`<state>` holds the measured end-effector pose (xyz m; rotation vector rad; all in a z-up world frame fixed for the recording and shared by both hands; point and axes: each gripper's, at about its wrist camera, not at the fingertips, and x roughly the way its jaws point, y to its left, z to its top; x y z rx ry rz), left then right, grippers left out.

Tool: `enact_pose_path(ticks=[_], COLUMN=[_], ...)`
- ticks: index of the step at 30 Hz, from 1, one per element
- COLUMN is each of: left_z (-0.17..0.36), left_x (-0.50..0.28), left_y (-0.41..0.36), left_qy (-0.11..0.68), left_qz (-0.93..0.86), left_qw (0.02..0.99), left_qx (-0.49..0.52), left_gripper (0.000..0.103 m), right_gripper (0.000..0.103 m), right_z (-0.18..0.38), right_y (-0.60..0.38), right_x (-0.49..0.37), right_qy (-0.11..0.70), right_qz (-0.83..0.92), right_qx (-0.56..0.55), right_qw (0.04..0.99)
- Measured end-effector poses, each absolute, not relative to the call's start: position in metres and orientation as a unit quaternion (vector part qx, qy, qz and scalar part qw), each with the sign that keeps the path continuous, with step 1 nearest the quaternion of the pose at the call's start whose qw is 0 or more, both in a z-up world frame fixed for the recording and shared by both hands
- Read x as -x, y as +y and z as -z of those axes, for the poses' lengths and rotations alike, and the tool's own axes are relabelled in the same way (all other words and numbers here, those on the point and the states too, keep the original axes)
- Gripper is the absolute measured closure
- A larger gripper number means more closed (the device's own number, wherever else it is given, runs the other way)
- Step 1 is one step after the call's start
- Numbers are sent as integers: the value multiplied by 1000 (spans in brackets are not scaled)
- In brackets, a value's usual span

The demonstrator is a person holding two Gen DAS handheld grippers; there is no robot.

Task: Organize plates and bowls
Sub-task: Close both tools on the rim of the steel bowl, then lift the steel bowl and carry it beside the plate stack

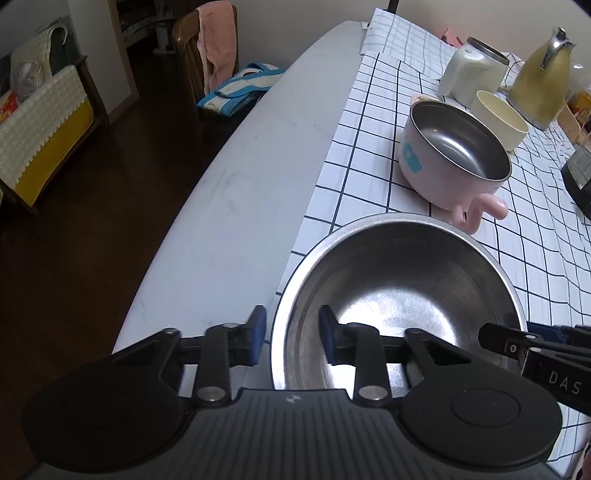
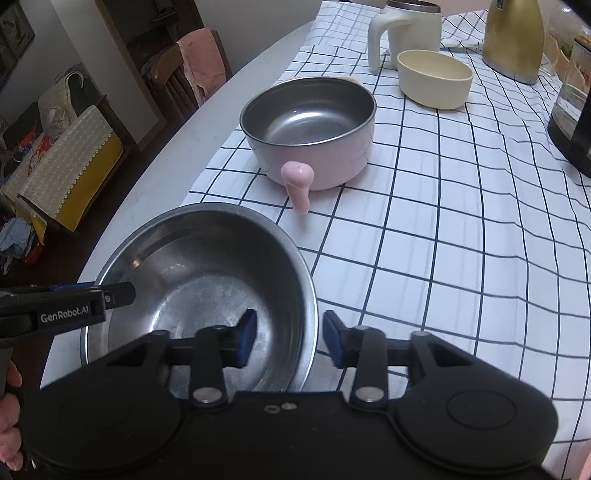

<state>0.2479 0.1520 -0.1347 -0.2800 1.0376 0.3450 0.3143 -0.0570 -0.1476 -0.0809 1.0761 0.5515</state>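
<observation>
A wide steel bowl [image 1: 399, 295] [image 2: 207, 280] sits at the near edge of the checked cloth [image 2: 443, 240]. My left gripper [image 1: 291, 328] straddles its left rim, outer pad close to the rim, inner pad inside with a visible gap. My right gripper [image 2: 290, 332] straddles the right rim the same way, with a gap on the inner side. Each gripper's tip shows in the other view: right gripper [image 1: 495, 338], left gripper [image 2: 118, 293]. Behind stand a pink steel-lined bowl with handles [image 1: 458, 147] [image 2: 310, 114] and a cream bowl [image 1: 498, 114] [image 2: 434, 79].
A white jug [image 2: 406, 33], a gold kettle [image 2: 513, 37] and a black appliance [image 2: 572, 129] stand at the back and right. Bare grey tabletop [image 1: 240, 184] runs along the left edge. A chair with a pink towel [image 1: 214, 48] stands beyond it.
</observation>
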Motion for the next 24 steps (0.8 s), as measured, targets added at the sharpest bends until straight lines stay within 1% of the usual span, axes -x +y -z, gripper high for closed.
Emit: enact_pose_path(ticks=[4,8,14,24], left_z=[134,130,120,104], left_x=[-244,-237,-223,-189], left_y=[153,152,135,89], left_qy=[494,492,491,504], left_qz=[-168,-166,-147,-86], left_qw=[842,843,850,855], left_qx=[133,139,119,89], left_gripper=[85,85,85,86], right_gripper=[77,90,91,91], right_z=[147,146,135,114], right_y=[-59,-64,-78,-130], right_x=[-311,-310,-294,-249], right_qy=[509,514,505,509], right_qz=[-251,-240,-237,-208], right_qx=[33,27,20,0], right_qw=[823,823,829,835])
